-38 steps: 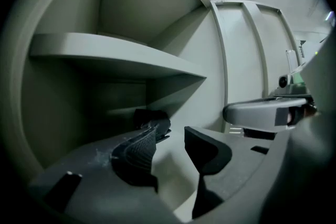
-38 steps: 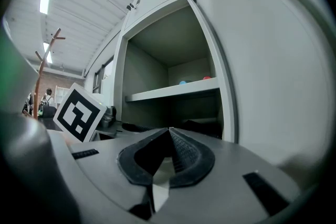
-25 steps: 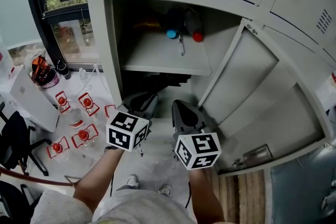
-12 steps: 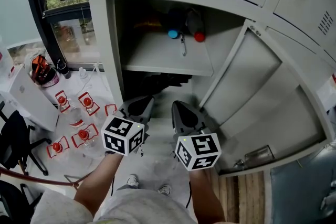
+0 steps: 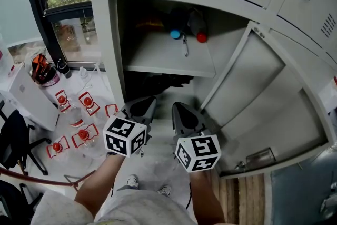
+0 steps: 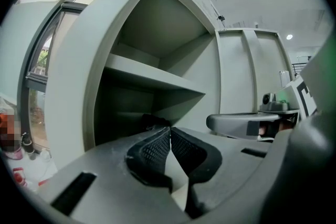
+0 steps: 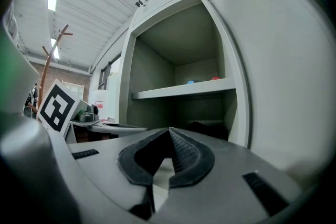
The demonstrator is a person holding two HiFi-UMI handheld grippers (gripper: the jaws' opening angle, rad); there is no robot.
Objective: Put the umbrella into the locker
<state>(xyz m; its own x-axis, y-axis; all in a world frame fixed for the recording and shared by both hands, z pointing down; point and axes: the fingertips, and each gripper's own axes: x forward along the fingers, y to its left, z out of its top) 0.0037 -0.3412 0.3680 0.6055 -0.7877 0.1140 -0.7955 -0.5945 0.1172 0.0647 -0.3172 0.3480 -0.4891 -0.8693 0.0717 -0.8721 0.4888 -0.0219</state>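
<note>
- Our left gripper (image 6: 169, 131) has just finished closing. A second ago its dark ribbed pads stood a little apart, and now they meet tip to tip with nothing between them.
- Our right gripper (image 7: 169, 131) is the same as before, its pads together and empty, level beside the left one in front of the opening.
- Neither hand has shifted. Both grippers hang just outside the tall pale grey metal locker (image 5: 113, 60), whose grey door (image 5: 253, 92) stands swung wide to the right.
- A dark bundle that we take for the black folded umbrella (image 5: 158, 81) lies in the shadowed lower compartment, under the flat grey shelf (image 5: 168, 58) and clear of both grippers.
- On that shelf sit two dark bottle-like things (image 5: 198, 29), one blue-capped and one red-capped, and they are untouched.
- We read the empty closing as the end of the release. The umbrella looks placed, so what remains is likely to draw back and perhaps swing the door shut.
- The compartment is dim, so we cannot tell how the umbrella rests or whether it would clear the door.
</note>
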